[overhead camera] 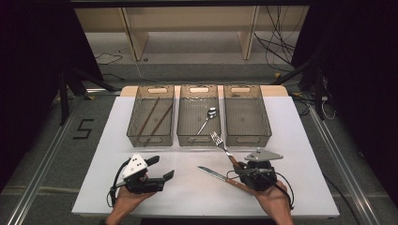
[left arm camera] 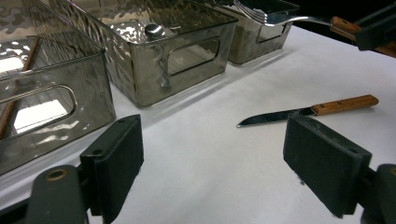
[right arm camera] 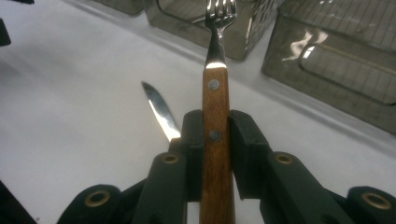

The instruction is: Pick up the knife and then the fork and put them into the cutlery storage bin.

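Observation:
A fork [overhead camera: 220,143] with a wooden handle is held off the white table, its tines toward the bins. My right gripper [overhead camera: 239,169] is shut on that handle. In the right gripper view the pads [right arm camera: 194,140] clamp the fork [right arm camera: 215,93] from both sides. A wooden-handled knife [overhead camera: 211,173] lies flat on the table just left of the right gripper, its blade [right arm camera: 159,109] pointing left. My left gripper [overhead camera: 162,167] rests low at the front left, open and holding nothing. In the left gripper view the knife [left arm camera: 280,115] lies beyond its wide-apart jaws.
Three smoky plastic bins stand in a row at the back. The left bin [overhead camera: 151,139] holds two chopsticks [overhead camera: 155,117], the middle bin [overhead camera: 199,139] holds a spoon [overhead camera: 209,116], and nothing lies in the right bin [overhead camera: 247,138]. Bare white tabletop [overhead camera: 187,187] lies between the grippers.

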